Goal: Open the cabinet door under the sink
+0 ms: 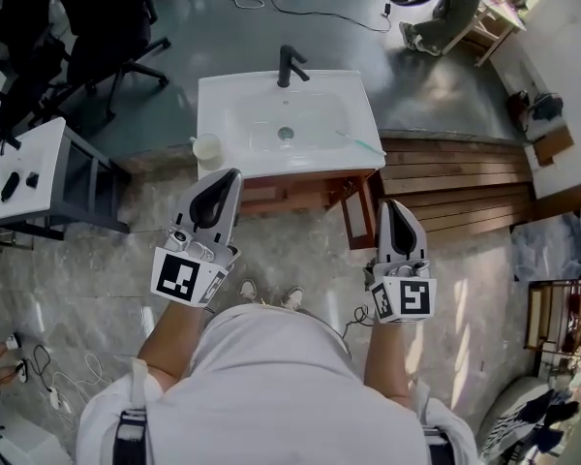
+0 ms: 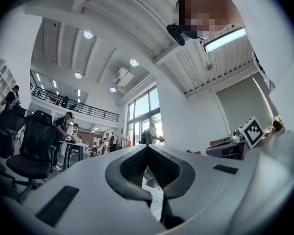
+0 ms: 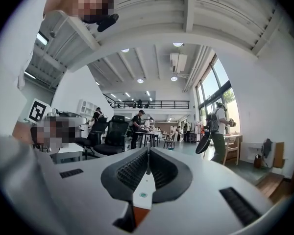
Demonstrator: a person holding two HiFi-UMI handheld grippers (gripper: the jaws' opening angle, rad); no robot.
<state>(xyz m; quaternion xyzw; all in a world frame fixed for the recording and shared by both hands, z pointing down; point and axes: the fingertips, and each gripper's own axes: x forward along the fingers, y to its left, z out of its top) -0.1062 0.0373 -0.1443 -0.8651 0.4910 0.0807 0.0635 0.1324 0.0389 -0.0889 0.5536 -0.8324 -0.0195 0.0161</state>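
The white sink [image 1: 290, 114] with a black faucet [image 1: 289, 66] sits on a wooden cabinet [image 1: 300, 190], seen from above in the head view. At the cabinet's right end a wooden door [image 1: 358, 223] stands swung out toward me. My left gripper [image 1: 234, 174] hangs in front of the cabinet's left part, jaws shut and empty. My right gripper [image 1: 389, 204] is just right of the swung-out door, apart from it, also shut and empty. In the gripper views the left gripper [image 2: 147, 147] and the right gripper [image 3: 148, 151] point up into the room, tips together.
A white cup [image 1: 206, 148] stands on the sink's left front corner. A white side table [image 1: 24, 168] is at the left, with black office chairs [image 1: 107, 17] behind it. Wooden steps [image 1: 455, 177] lie to the right. My shoes [image 1: 268, 294] are on the stone floor.
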